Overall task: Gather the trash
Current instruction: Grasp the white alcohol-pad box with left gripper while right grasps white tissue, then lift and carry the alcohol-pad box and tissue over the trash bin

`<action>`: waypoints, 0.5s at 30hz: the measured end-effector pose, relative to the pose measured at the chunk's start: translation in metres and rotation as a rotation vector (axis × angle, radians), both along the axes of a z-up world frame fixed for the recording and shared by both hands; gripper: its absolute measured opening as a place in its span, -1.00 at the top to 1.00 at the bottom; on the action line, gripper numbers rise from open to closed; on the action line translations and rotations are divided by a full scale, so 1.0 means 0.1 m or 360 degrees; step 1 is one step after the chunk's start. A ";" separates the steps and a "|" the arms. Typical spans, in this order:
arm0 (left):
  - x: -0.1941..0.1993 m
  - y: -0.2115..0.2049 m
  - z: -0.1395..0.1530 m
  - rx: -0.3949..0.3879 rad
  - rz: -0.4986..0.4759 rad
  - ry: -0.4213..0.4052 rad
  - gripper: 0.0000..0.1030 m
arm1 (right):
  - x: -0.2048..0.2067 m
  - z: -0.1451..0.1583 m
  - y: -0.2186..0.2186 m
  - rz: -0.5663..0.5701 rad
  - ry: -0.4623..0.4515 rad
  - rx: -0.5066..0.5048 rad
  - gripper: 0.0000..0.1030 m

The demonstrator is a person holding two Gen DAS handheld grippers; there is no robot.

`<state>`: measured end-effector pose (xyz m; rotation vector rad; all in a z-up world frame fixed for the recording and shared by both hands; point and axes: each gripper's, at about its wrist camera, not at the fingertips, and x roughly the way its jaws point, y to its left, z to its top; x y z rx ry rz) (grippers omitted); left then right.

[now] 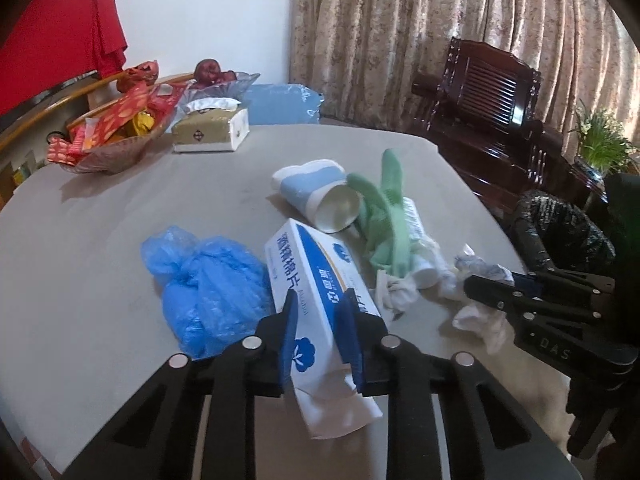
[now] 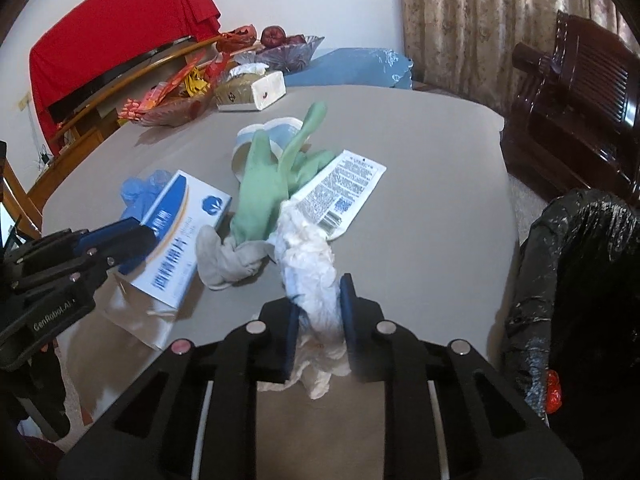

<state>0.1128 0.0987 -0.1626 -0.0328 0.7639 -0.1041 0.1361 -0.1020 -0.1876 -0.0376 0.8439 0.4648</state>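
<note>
My left gripper [image 1: 320, 308] is shut on a white-and-blue alcohol-pad box [image 1: 320, 280], also seen in the right wrist view [image 2: 180, 236]. My right gripper [image 2: 320, 292] is shut on crumpled white tissue [image 2: 310, 264]; it shows in the left wrist view [image 1: 480, 286] too. On the grey table [image 2: 420, 220] lie a green rubber glove [image 2: 264, 192], a white squeezed tube [image 2: 344, 192], a grey sock [image 2: 228, 258], a blue-and-white paper cup [image 1: 316, 196] on its side and blue plastic covers [image 1: 208, 284]. A black-lined trash bin [image 2: 580, 280] stands right of the table.
At the table's far end are a snack basket [image 1: 112, 132], a tissue pack [image 1: 212, 130] and a glass fruit bowl [image 1: 224, 82]. A dark wooden chair [image 1: 488, 100] and curtains stand behind. A potted plant [image 1: 600, 140] is at the right.
</note>
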 end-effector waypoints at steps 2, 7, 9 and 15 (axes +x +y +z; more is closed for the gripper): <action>0.00 -0.02 -0.01 0.0001 0.0000 0.0011 0.52 | -0.01 0.03 -0.02 -0.0004 -0.0009 0.0007 0.63; 0.01 0.03 -0.11 -0.0024 0.0053 0.0079 0.22 | -0.01 0.05 -0.07 -0.0018 -0.0013 0.0016 0.63; 0.02 0.05 -0.14 -0.0042 0.0055 0.0102 0.14 | -0.01 0.05 -0.08 -0.0022 -0.0011 0.0020 0.63; 0.06 0.06 -0.19 -0.0102 0.0053 0.0137 -0.21 | -0.02 0.07 -0.06 -0.0013 -0.0021 0.0016 0.63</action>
